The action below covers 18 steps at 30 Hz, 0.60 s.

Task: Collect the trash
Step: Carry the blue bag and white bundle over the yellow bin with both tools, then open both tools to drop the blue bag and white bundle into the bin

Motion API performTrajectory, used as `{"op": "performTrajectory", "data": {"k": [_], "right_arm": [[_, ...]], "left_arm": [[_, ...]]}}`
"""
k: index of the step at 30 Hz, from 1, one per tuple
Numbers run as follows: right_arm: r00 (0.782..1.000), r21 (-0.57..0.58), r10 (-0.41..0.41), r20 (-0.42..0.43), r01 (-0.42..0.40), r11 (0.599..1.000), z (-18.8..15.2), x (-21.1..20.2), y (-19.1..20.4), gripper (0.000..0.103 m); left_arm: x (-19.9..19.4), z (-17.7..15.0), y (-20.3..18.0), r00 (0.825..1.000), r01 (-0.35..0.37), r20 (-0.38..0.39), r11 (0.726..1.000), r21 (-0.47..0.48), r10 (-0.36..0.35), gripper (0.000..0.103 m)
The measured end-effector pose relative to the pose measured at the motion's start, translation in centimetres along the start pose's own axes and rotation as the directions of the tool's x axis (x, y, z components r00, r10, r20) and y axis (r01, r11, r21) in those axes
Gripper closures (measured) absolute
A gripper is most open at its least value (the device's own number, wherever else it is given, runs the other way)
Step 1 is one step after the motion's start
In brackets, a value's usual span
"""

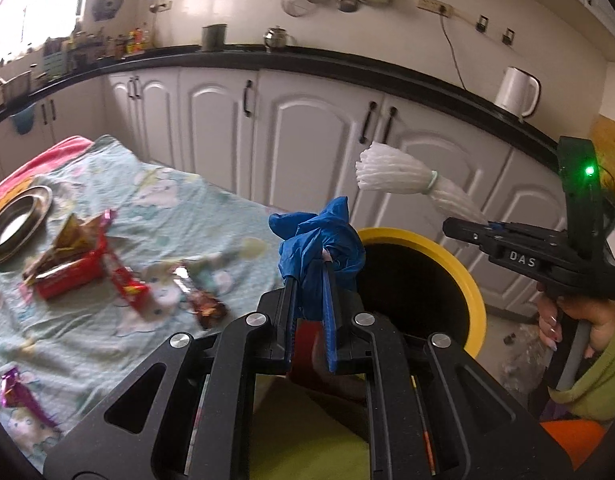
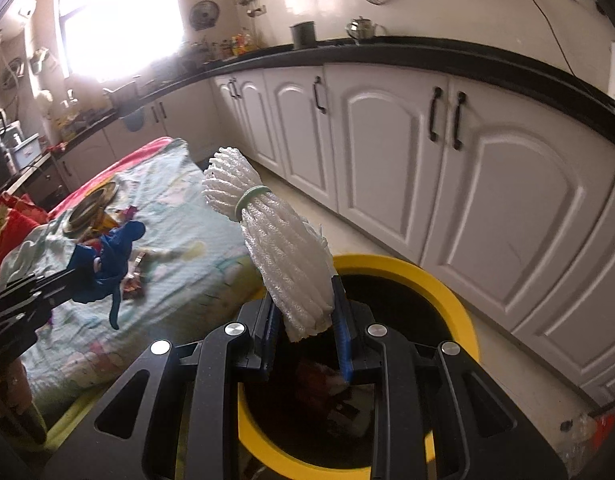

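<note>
A crumpled blue glove (image 1: 319, 240) is clamped between the nearly closed jaws of the left hand-held gripper (image 1: 311, 276), its bulk bunched above the fingertips so that it can be dropped cleanly once the jaws part. A white foam net (image 2: 283, 248), bundled by a pale green band (image 2: 251, 200), is pinched at its lower end by the right hand-held gripper (image 2: 307, 316), whose jaws are held only narrowly apart by the squeezed foam; the long free end is left sticking upward and away from the camera. Both pieces are carried towards the yellow-rimmed bin (image 2: 407, 276), which is placed on the floor just beside the desk (image 1: 155, 200), presumably so that rubbish can be moved across in a short reach. The right-hand load is seen directly over the dark opening, while the glove is judged to be at the near rim. Several wrappers (image 1: 75, 264) are left lying on the patterned cloth beside a steel plate (image 1: 15, 220), so more collecting is judged to remain.
</note>
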State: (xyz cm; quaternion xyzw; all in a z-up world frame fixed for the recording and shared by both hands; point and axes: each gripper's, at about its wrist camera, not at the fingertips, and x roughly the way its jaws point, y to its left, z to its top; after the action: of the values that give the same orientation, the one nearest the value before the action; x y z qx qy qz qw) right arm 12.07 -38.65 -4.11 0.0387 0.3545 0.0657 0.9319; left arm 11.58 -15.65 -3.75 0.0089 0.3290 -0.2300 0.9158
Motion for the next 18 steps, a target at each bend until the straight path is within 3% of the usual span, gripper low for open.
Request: {"op": "performTrajectory", "data": {"k": [11,18], "right_arm": [[0.996,0.056,-0.080,-0.028,0.081,0.995,-2.6,-0.3,-4.4,0.080],[0.993,0.070,-0.111,-0.036,0.114,0.991,-3.6,-0.4,-6.2,0.080]], "left_arm": [[3.5,-0.3,-4.8,0.995,0.087,-0.062,0.991,0.104,-0.081,0.096],[5.7,-0.7,-6.2,0.989,0.113,-0.112,0.987,0.118,-0.100,0.096]]}}
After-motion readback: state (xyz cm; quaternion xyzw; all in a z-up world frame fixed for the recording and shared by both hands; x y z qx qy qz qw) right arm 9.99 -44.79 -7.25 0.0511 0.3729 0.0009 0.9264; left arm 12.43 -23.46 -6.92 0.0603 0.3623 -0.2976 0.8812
